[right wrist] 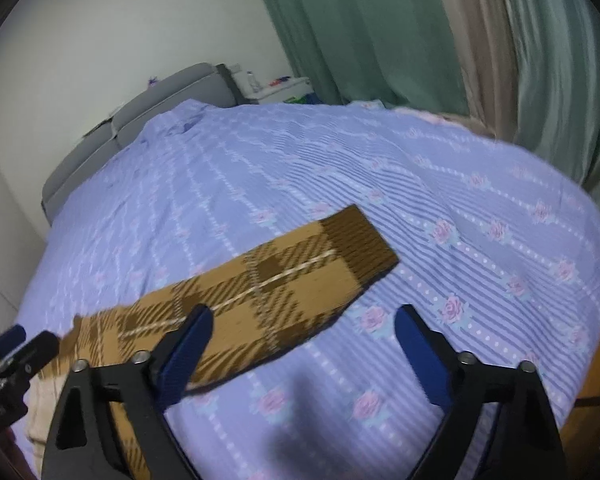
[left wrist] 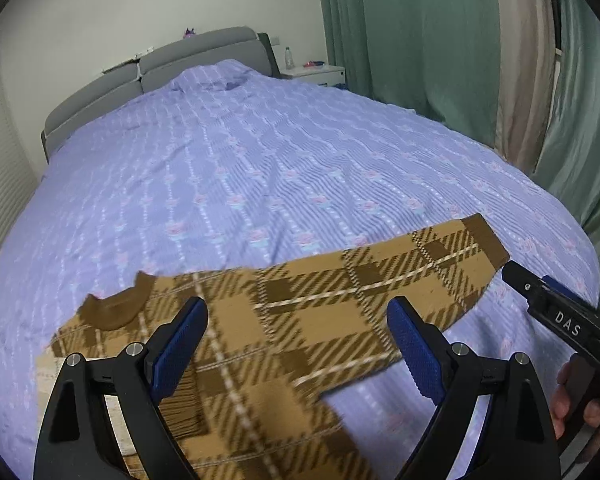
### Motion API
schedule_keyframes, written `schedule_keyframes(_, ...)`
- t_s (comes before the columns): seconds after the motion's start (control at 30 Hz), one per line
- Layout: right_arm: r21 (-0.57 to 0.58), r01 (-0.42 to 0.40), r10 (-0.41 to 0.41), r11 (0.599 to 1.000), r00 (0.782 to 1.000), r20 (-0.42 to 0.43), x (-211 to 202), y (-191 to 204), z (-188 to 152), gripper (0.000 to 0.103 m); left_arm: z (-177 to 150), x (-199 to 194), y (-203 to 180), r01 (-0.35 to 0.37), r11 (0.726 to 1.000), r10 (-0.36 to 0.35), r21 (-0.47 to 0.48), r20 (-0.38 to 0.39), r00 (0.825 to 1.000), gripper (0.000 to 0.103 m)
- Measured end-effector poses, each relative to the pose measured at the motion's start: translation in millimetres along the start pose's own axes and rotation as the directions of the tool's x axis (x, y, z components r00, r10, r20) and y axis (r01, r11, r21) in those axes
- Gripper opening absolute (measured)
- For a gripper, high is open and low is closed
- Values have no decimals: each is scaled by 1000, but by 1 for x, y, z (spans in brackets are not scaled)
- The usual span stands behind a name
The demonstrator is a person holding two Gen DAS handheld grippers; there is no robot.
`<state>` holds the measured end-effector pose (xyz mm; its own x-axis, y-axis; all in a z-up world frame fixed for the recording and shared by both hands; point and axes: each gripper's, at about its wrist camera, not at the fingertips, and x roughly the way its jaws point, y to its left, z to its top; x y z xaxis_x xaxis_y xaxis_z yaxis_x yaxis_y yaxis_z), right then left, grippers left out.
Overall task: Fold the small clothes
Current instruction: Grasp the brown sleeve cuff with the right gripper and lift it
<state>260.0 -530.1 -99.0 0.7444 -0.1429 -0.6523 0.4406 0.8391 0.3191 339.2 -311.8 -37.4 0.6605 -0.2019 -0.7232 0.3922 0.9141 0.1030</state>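
A tan and brown plaid sweater (left wrist: 284, 320) lies flat on the lilac bedcover (left wrist: 260, 160), its brown collar (left wrist: 116, 308) at the left and one sleeve stretched out to the right. My left gripper (left wrist: 296, 304) hangs open above the sweater's chest, pads apart with nothing pressed between them. My right gripper (left wrist: 528, 280) reaches in from the right, close to the sleeve's brown cuff (left wrist: 484, 240). In the right wrist view my right gripper (right wrist: 305, 310) is open; its left finger is over the sleeve (right wrist: 284, 284) and its right finger over bare cover. The cuff (right wrist: 360, 240) lies ahead.
A grey headboard (left wrist: 160, 64) and a white nightstand (left wrist: 316, 72) stand at the far end. Green curtains (left wrist: 420, 40) hang along the right side. A cream cloth (right wrist: 40, 412) lies beside the sweater's near left. A hand (left wrist: 572, 412) holds the right gripper's handle.
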Motion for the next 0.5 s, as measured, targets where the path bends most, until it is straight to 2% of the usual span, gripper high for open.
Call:
schedule_keyframes(0.2, 127, -37, 46, 991, 997, -67, 40, -36, 7, 62, 5, 25, -19, 13, 1000, -12, 6, -45, 999, 92)
schedule_keyframes(0.4, 186, -56, 80, 981, 989, -124, 83, -53, 10, 50, 0, 34, -20, 12, 1000, -10, 18, -63, 998, 92)
schedule_keyframes(0.5, 218, -60, 90, 974, 987, -133, 99, -57, 11, 48, -1, 33, -15, 4, 1000, -3, 19, -56, 998, 92)
